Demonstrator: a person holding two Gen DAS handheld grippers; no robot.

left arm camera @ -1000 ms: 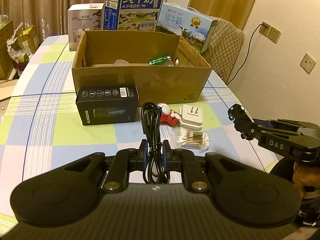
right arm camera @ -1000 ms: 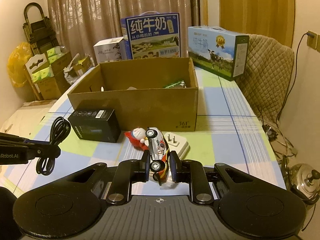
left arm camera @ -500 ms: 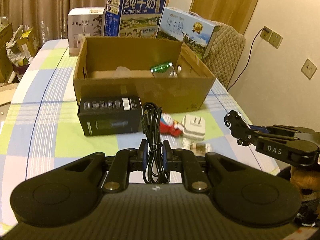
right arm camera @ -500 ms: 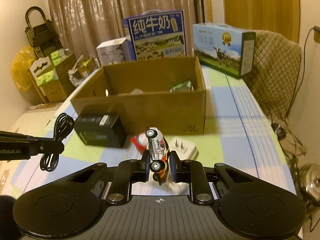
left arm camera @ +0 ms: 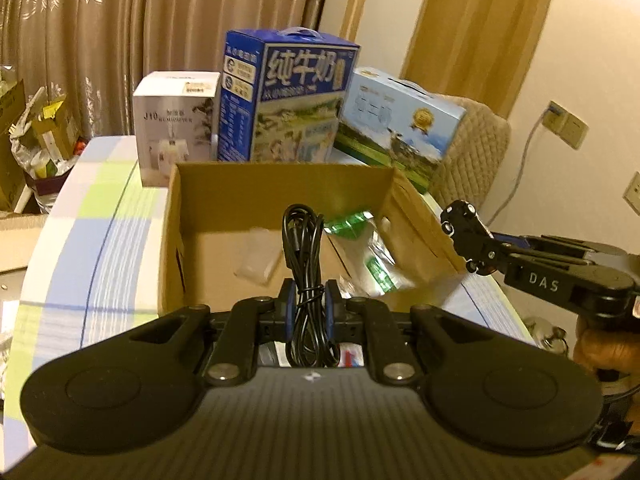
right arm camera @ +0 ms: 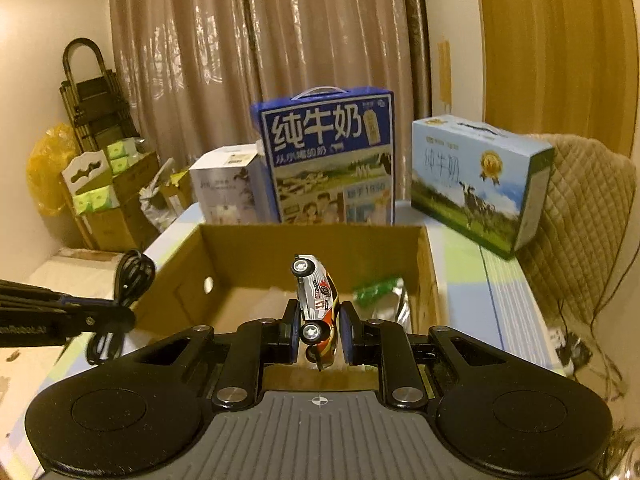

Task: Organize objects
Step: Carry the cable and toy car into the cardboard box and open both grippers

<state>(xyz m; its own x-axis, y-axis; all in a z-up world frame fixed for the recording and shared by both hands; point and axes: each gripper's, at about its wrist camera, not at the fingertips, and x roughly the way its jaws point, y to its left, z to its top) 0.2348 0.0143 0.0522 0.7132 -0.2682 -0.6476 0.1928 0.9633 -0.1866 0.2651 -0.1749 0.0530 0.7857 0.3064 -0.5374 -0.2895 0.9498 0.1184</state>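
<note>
1. Left gripper (left arm camera: 307,300) clamped on a bundled black cable (left arm camera: 305,264), loop end pointing toward 12 o'clock over the cardboard box (left arm camera: 280,178).
2. Right gripper (right arm camera: 319,326) pinching a toy car (right arm camera: 317,300), nose up, above the box's near wall.
3. Inside the box: green-printed bag (left arm camera: 370,248) at 1 o'clock, clear packet (left arm camera: 258,258) at 11.
4. Beyond the box, 12 o'clock: blue milk carton (right arm camera: 328,160); white box (left arm camera: 176,128) at 11; light-blue carton (right arm camera: 480,176) at 2.
</note>
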